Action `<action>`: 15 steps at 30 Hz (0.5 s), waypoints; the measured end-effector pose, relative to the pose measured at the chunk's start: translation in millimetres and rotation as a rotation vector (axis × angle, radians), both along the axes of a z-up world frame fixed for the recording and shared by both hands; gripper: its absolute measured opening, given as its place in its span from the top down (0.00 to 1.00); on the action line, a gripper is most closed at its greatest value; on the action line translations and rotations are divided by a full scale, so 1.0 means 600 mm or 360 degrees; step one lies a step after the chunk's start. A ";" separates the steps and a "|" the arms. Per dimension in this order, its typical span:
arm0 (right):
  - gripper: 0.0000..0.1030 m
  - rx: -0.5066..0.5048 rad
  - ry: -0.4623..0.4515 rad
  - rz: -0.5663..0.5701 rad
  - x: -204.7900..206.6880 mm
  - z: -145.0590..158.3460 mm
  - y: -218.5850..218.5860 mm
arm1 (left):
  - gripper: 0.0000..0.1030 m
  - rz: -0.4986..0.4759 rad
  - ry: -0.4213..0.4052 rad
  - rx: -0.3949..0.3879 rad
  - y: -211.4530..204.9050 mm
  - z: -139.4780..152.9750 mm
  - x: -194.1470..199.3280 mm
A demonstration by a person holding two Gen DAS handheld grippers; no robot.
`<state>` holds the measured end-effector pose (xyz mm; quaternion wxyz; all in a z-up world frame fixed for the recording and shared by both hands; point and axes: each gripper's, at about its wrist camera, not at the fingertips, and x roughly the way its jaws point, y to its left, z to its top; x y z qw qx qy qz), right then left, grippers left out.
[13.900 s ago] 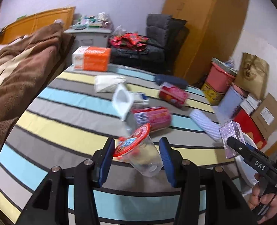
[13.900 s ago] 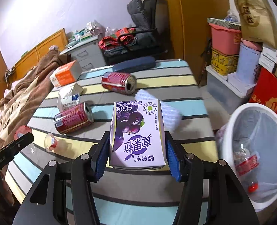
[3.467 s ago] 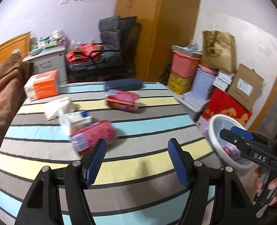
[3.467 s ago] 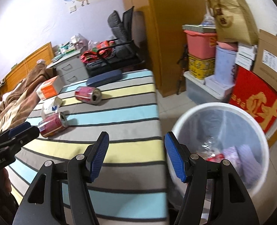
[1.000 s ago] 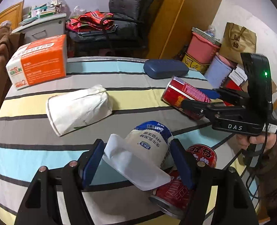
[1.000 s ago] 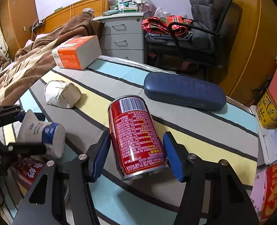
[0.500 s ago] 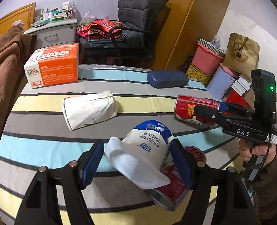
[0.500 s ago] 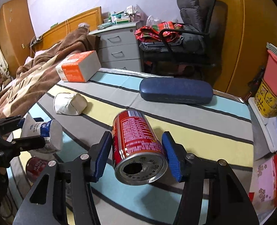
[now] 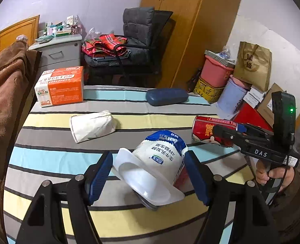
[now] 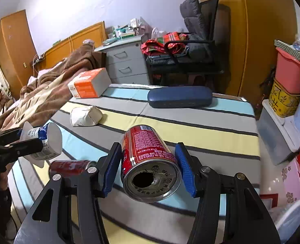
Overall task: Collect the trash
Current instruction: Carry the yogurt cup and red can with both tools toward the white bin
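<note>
A bed with a striped cover (image 9: 129, 122) of grey, yellow and light blue fills the room in front of a wooden wardrobe (image 9: 190, 20) and a dark chair (image 9: 141, 40).

The landmark here is the dark blue case (image 9: 167, 96), which lies near the far edge of the cover. An orange box (image 9: 60, 86) stands well to the left of the case, and a crumpled white paper bag (image 9: 92, 125) lies in front of the case, a little to the left.

The left gripper (image 9: 150, 172) is pinching a white and blue yogurt cup (image 9: 160, 154) between its blue pads; the cup is tilted, lifted above the cover, nearer to the camera than the case.

The right gripper (image 10: 147, 168) is clamped on a red can (image 10: 150, 158) that shows its opened top to the camera; it is lifted too, in front of the case.

A second red can (image 10: 70, 166) lies on the cover under the cup, far from the case on the near side.
</note>
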<state>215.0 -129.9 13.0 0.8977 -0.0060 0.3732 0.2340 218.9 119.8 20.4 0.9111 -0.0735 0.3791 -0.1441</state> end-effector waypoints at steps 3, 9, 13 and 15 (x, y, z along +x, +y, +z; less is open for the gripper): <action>0.45 0.0017 -0.0025 -0.0026 -0.019 0.010 -0.013 | 0.28 -0.0022 -0.0016 -0.0003 -0.015 0.009 -0.015; 0.45 0.0045 -0.0070 -0.0113 -0.054 0.028 -0.053 | 0.28 -0.0094 -0.0067 0.0012 -0.066 0.032 -0.048; 0.45 0.0054 -0.0103 -0.0173 -0.079 0.040 -0.082 | 0.28 -0.0152 -0.0095 0.0024 -0.107 0.044 -0.066; 0.45 0.0051 -0.0120 -0.0204 -0.091 0.044 -0.094 | 0.28 -0.0190 -0.0104 0.0015 -0.127 0.048 -0.073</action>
